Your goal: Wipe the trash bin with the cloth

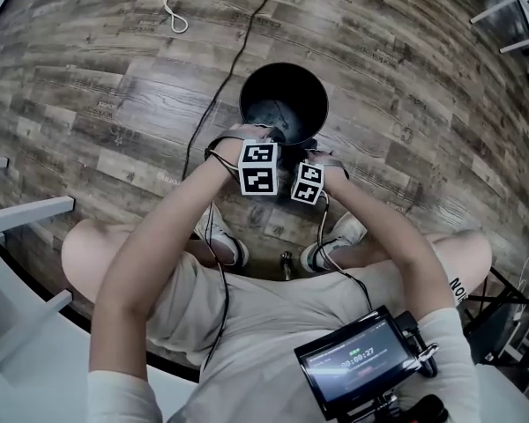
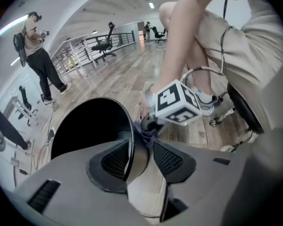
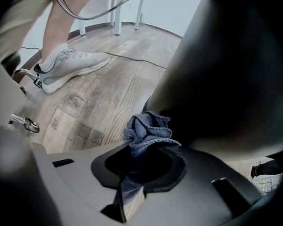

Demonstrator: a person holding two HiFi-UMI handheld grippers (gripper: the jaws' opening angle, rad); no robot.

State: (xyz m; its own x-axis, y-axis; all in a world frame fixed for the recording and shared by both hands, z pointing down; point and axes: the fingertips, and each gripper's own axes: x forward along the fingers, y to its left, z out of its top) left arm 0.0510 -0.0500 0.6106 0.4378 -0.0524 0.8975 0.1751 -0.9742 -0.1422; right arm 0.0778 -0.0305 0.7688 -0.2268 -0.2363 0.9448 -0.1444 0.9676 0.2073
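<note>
The round black trash bin [image 1: 282, 104] stands on the wooden floor in front of my feet. My left gripper [image 2: 142, 160] is open and straddles the near rim of the trash bin [image 2: 92, 126]: one pad is inside the bin, the other outside, with floor showing in the gap. My right gripper [image 3: 139, 166] is shut on a crumpled blue cloth [image 3: 148, 131], which lies against the dark outer wall of the trash bin [image 3: 226, 79], low by the floor. In the head view both marker cubes [image 1: 258, 167] [image 1: 308, 183] sit side by side at the bin's near edge.
A black cable [image 1: 229, 69] runs across the floor past the bin, and a white cord [image 1: 163, 3] lies further back. My shoes [image 1: 339, 234] are just behind the grippers. A person [image 2: 35, 55] and office chairs [image 2: 104, 44] stand farther off. White furniture [image 1: 18, 227] is at the left.
</note>
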